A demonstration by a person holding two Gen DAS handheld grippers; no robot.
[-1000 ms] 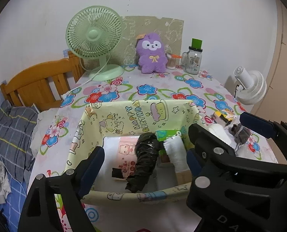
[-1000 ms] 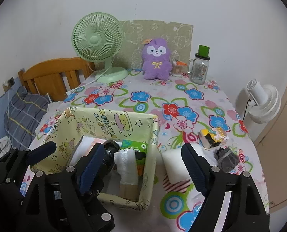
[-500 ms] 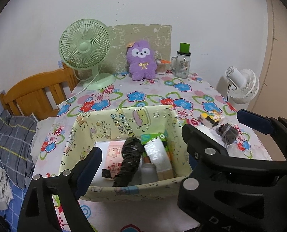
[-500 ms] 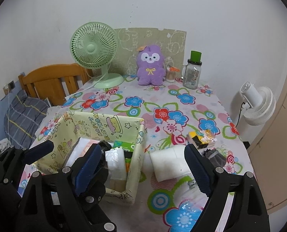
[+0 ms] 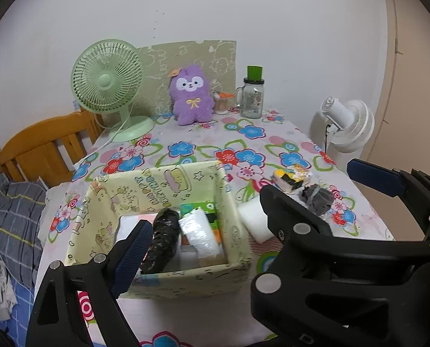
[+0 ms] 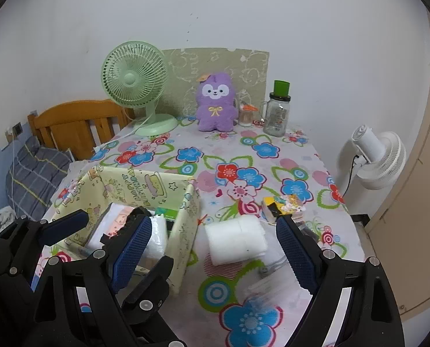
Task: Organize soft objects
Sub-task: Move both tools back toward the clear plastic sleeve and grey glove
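A yellow cartoon-print fabric box (image 5: pixel 154 185) (image 6: pixel 145 182) stands on the flowered table. It holds a black bundle (image 5: pixel 162 240), a white plastic pack (image 5: pixel 200 234), a green packet and a pink-white pack. A white foam roll (image 6: pixel 235 240) (image 5: pixel 252 219) lies on the table right of the box. A yellow-black sponge pack (image 6: pixel 284 205) and a grey scrunchie (image 5: pixel 316 196) lie further right. My left gripper (image 5: pixel 243 217) is open and empty over the box's near side. My right gripper (image 6: pixel 212 257) is open and empty, with the foam roll between its fingers' line of sight.
At the table's back stand a green fan (image 6: pixel 136 86), a purple plush (image 6: pixel 216 101), a glass jar with green lid (image 6: pixel 278 110) and a patterned board. A white fan (image 6: pixel 376 156) stands off the right edge. A wooden bed frame (image 6: pixel 79 121) is at left.
Both grippers have pulled back and risen from the box, so the table looks farther away. Both stay open and empty. The objects have not moved.
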